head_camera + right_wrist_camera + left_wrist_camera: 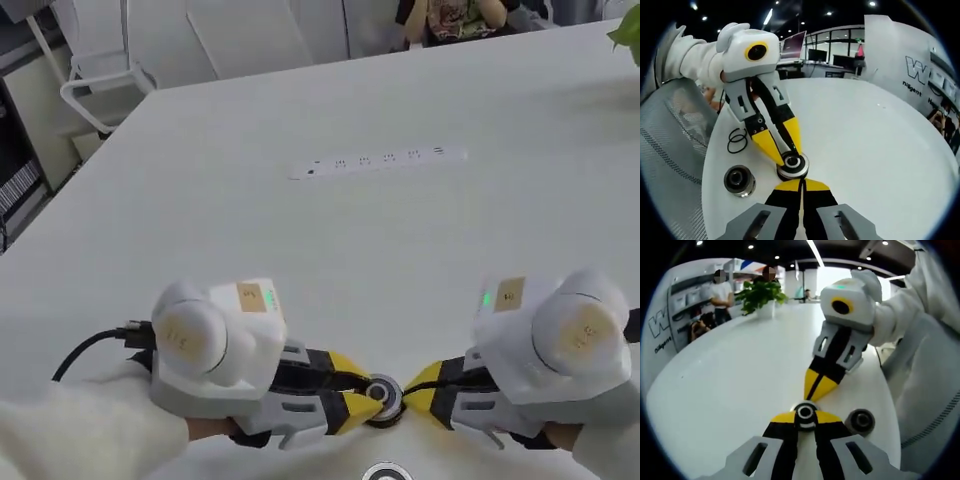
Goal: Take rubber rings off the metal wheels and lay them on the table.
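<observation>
While the metal wheel (383, 396) (805, 413) (792, 166) is sitting on the white table (300, 250) close to the near edge, the left gripper (366, 396) (805, 420) (788, 155) is reaching in from the left and clamping it between its yellow-tipped jaws. The right gripper (408, 390) (817, 388) (801, 184) is coming in from the right with its jaws pressed together, tips touching the wheel's rim; whether they are pinching a ring I cannot tell. A second wheel (385, 472) (860, 421) (739, 180) is standing just beside the first, on its near side. Two black rubber rings (737, 141) are lying flat on the table beside the left gripper, apart from both wheels. Well beyond, a white power strip (385, 160) is lying across the middle of the table, and a potted plant (760, 294) is standing at the far right.
</observation>
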Available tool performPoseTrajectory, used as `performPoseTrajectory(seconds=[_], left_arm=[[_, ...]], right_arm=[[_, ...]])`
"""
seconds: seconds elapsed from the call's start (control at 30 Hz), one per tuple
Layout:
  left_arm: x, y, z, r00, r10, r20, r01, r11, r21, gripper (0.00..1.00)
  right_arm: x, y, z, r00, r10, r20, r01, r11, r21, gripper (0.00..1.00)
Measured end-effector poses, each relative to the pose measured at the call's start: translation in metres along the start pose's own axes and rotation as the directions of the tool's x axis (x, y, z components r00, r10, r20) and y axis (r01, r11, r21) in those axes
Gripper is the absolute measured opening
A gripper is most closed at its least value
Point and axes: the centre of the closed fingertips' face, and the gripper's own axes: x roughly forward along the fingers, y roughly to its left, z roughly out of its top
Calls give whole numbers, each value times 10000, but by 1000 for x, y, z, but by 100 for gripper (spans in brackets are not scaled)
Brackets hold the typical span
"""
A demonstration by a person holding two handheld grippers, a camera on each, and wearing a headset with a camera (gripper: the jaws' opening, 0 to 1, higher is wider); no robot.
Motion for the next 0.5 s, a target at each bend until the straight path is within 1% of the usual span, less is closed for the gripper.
performPoseTrajectory(seconds=[0.13,0.17,0.2,0.27,0.3,0.33,0.37,0.4,0.43,0.47,0.5], left_arm=[[0,-1,0,10000,20,-21,-19,9998,206,12],[0,-1,0,10000,23,-32,-23,9998,181,12],[0,-1,0,10000,31,-37,-31,9998,183,12],[0,-1,0,10000,37,-42,-36,9998,191,12],[0,-1,0,10000,35,-47,-34,9999,152,12],[0,-1,0,10000,34,-56,-33,9999,138,12],[0,-2,0,10000,33,-67,-32,9999,161,12],[-1,-2,0,10000,29,-77,-28,9998,178,12],[-1,-2,0,10000,15,-82,-13,9999,149,12],[-1,-2,0,10000,5,-82,-4,9999,146,12],[-1,-3,0,10000,-11,-82,12,9999,172,12]], right_arm=[[-1,-3,0,9992,-394,-94,393,9991,-126,0],[-1,-5,0,9984,-550,-95,548,9983,-185,0],[-1,-5,0,9985,-543,-95,541,9984,-154,0],[-2,-6,0,9976,-694,-67,695,9976,68,0],[-3,-7,1,9972,-741,9,741,9965,397,0],[-4,-8,4,9960,-859,232,835,9925,888,0],[-5,-9,7,9952,-840,494,765,9875,1375,0],[-7,-9,9,9950,-677,737,509,9764,2100,0],[-7,-9,8,9953,-581,774,362,9651,2595,0],[-7,-9,6,9959,-502,746,275,9598,2792,0],[-7,-10,5,9956,-484,801,215,9513,3075,0]])
